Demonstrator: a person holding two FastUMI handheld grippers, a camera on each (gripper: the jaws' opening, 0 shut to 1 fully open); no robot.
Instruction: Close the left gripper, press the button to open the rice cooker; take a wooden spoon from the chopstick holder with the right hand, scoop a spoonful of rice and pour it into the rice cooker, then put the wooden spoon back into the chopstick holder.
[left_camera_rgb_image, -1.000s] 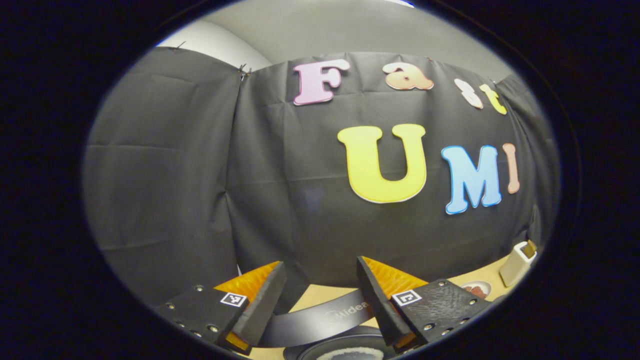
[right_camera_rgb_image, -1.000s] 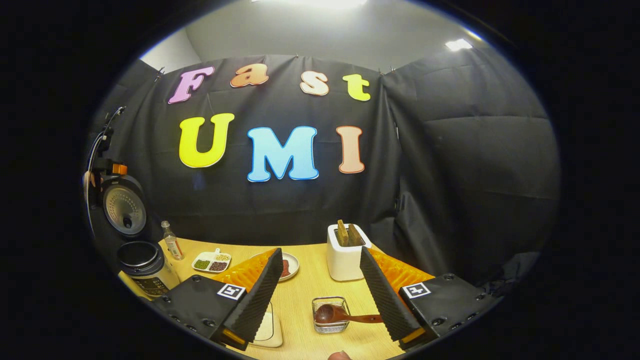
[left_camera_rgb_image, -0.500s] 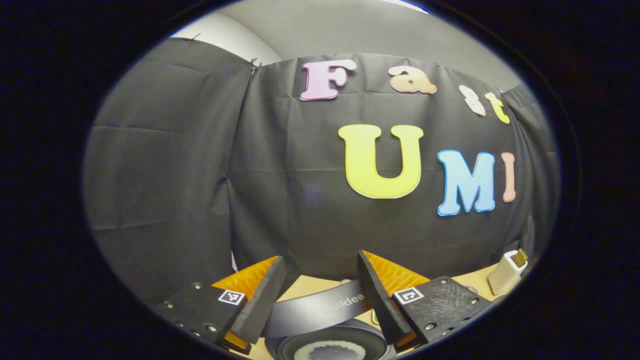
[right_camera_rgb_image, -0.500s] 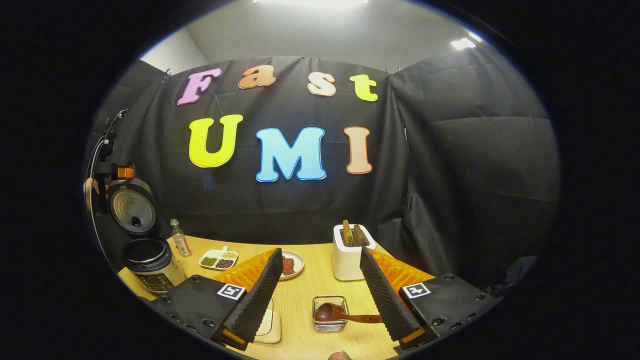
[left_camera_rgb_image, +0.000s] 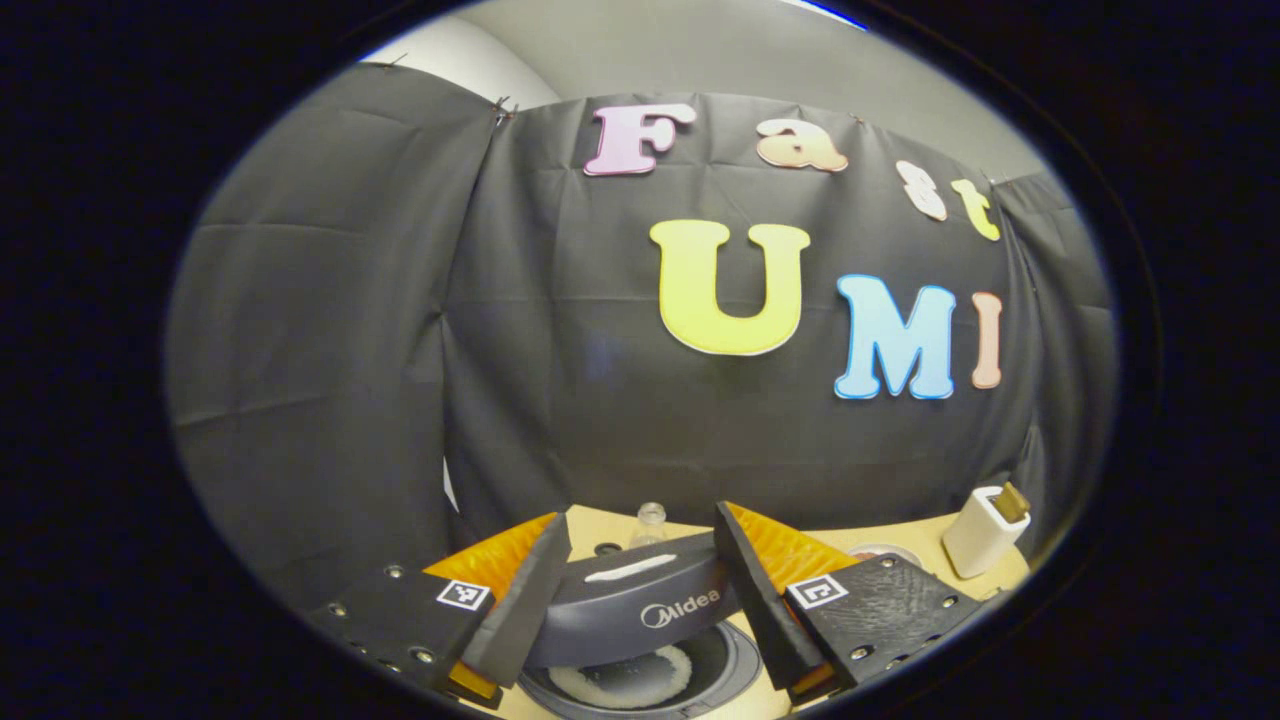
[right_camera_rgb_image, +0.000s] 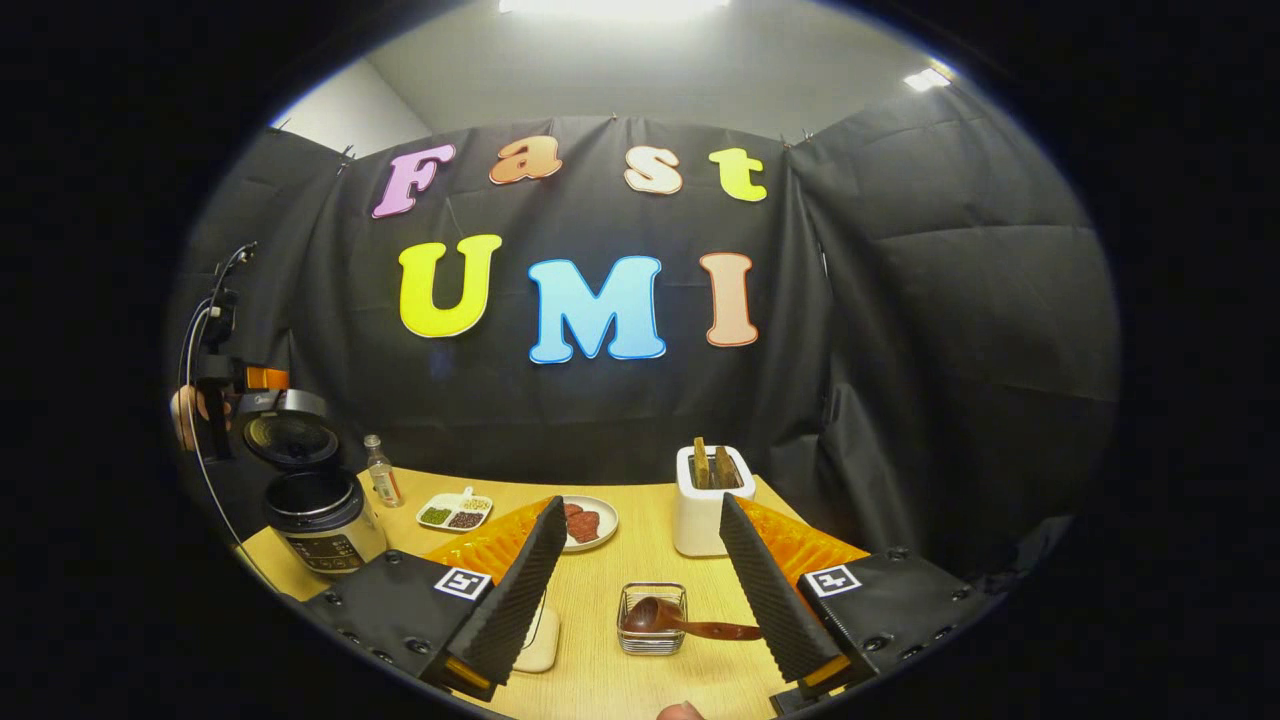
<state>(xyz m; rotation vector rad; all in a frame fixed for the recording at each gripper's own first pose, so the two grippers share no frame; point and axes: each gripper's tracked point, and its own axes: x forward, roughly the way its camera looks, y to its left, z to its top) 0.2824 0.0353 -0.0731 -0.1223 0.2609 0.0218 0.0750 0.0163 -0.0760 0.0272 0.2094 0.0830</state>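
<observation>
Rice cooker (right_camera_rgb_image: 318, 510) lid (left_camera_rgb_image: 640, 598) tips lower than a second ago (closing, apparently); rice already lies in the pot. Wooden spoon (right_camera_rgb_image: 672, 620) rests in the chopstick holder (right_camera_rgb_image: 652, 620) mid-table, so the task looks finished. Left gripper (left_camera_rgb_image: 640, 590) released, straddling the lid; right gripper (right_camera_rgb_image: 640, 580) released, empty. Bottle (right_camera_rgb_image: 381, 471), sectioned dish (right_camera_rgb_image: 454, 510), plate (right_camera_rgb_image: 588, 522), toaster (right_camera_rgb_image: 712, 487) stand clear.
</observation>
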